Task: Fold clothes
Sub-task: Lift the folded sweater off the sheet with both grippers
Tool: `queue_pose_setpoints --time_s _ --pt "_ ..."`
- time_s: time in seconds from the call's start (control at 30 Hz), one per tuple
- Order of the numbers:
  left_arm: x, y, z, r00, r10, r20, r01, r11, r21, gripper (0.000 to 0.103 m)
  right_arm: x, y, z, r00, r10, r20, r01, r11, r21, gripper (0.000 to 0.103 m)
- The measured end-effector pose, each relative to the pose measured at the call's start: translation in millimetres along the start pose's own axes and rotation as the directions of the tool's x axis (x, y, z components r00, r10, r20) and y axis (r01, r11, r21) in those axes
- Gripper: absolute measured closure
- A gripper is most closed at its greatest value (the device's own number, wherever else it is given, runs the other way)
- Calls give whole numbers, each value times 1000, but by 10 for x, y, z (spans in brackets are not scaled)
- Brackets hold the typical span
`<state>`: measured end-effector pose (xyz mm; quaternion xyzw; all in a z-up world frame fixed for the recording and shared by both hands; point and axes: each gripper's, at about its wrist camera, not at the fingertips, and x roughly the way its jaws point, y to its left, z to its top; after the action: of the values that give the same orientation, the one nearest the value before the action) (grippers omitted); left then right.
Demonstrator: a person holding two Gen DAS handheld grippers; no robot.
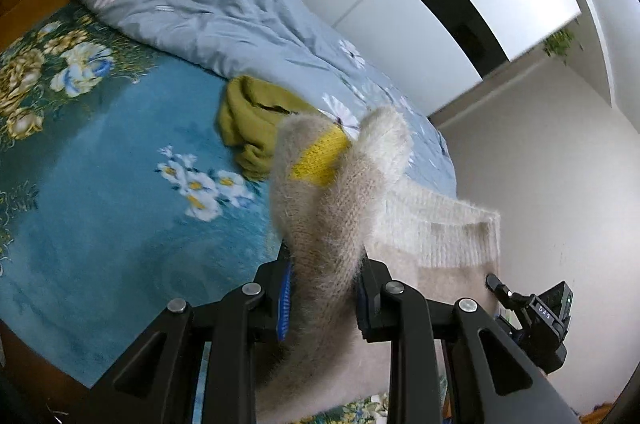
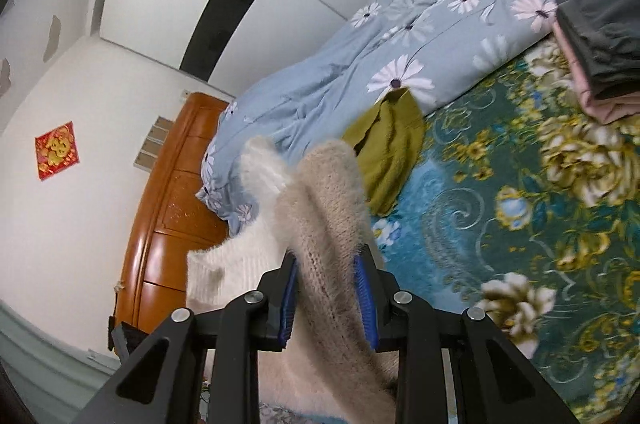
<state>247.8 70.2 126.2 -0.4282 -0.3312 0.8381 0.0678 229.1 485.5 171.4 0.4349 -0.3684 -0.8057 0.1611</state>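
Observation:
A fluffy beige knit sweater [image 1: 320,207] with a yellow patch [image 1: 320,155] is held up above the bed by both grippers. My left gripper [image 1: 324,288] is shut on a bunched fold of it. My right gripper [image 2: 328,288] is shut on another fold of the same sweater [image 2: 324,199]. Its ribbed cream hem [image 1: 448,236] hangs to the right in the left wrist view and to the left in the right wrist view [image 2: 224,268]. An olive-green garment [image 1: 252,119] lies crumpled on the bed beyond the sweater, also in the right wrist view [image 2: 388,151].
The bed has a teal floral blanket [image 1: 100,159] and a rumpled light-blue daisy duvet [image 2: 400,47] along the far side. A folded stack of grey and pink clothes [image 2: 600,51] sits at the right. A wooden footboard [image 2: 168,216] and white wardrobe [image 1: 400,7] stand behind.

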Motion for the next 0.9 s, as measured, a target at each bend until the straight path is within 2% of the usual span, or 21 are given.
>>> queue_pose_setpoints --time_s 0.17,0.33,0.43,0.63,0.8,0.9 --pt "158 -340 -35 999 -23 -42 26 998 66 77 -403 -262 -13 998 -6 60 3 998 60 75" --pt "392 -666 3 990 -107 -87 119 983 142 77 -761 -420 -26 988 -52 144 34 992 122 75" --pt "583 -874 0 976 -160 -149 186 966 181 77 -1033 -478 -14 974 -110 200 81 985 151 75" --pt "1030 -1367 -69 938 -207 -279 278 928 248 77 -1512 -752 -94 939 -185 290 112 962 251 76" --pt "1379 -1850 -218 912 -210 -353 320 903 288 77 -1863 -1076 -77 918 -235 320 130 940 316 76" --pt "1571 -2165 -335 905 -197 -378 327 890 319 77 -2056 -1325 15 910 -243 335 124 932 340 76"
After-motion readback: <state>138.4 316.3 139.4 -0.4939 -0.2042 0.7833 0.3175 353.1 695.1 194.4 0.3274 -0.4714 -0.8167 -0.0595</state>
